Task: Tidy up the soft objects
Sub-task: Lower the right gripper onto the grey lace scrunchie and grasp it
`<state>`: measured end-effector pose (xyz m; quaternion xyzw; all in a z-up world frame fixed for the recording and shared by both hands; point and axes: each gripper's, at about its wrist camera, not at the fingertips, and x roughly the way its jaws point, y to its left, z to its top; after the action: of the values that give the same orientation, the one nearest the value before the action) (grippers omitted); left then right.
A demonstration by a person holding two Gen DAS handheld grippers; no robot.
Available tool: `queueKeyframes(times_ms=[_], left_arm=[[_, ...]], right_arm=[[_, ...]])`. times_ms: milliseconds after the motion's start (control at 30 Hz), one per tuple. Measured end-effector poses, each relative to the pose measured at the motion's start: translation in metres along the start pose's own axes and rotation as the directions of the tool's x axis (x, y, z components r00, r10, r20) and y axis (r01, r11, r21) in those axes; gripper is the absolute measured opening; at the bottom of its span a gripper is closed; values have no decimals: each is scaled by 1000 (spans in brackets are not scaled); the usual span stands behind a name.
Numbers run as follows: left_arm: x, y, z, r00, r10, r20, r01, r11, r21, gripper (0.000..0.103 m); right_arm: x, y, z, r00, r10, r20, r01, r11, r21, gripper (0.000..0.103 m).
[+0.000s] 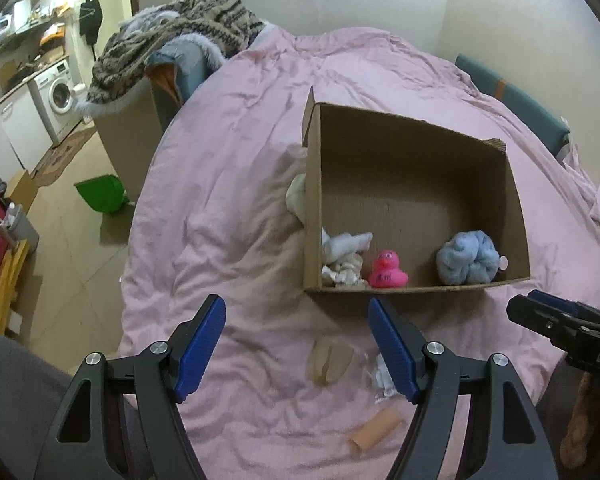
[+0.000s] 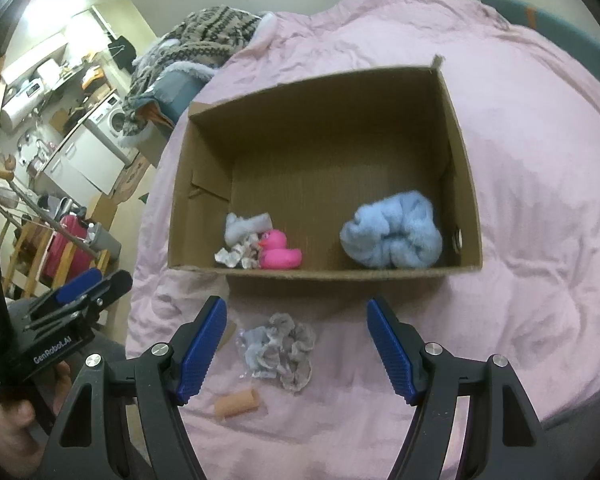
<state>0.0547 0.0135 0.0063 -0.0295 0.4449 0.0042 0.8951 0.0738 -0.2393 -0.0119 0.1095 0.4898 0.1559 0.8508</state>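
A cardboard box lies on a pink bed cover. Inside it are a pink rubber duck, a light blue fluffy ball and a crumpled white cloth. In front of the box lie a grey scrunchie in a clear wrapper, a small tan tube and a beige pad. My left gripper is open and empty above the cover. My right gripper is open and empty over the scrunchie.
A white cloth lies against the box's left outer wall. Patterned knit blankets are piled on a chair at the bed's far left. A green dustpan lies on the floor. A washing machine stands far left.
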Motion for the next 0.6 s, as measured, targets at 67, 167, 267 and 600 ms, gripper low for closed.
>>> queueKeyframes(times_ms=[67, 167, 267, 600], left_arm=[[-1, 1, -1, 1000, 5, 1, -5, 1000, -8, 71], [-3, 3, -3, 1000, 13, 2, -13, 1000, -18, 71], [-1, 6, -6, 1000, 18, -12, -19, 999, -34, 71], [10, 12, -9, 998, 54, -37, -56, 995, -77, 71]], right_arm=[[-2, -2, -5, 999, -22, 37, 21, 1000, 5, 77], [1, 0, -13, 999, -20, 27, 20, 1000, -14, 77], [2, -1, -18, 1000, 4, 17, -4, 1000, -12, 77], [22, -28, -18, 999, 8, -53, -2, 993, 117, 77]])
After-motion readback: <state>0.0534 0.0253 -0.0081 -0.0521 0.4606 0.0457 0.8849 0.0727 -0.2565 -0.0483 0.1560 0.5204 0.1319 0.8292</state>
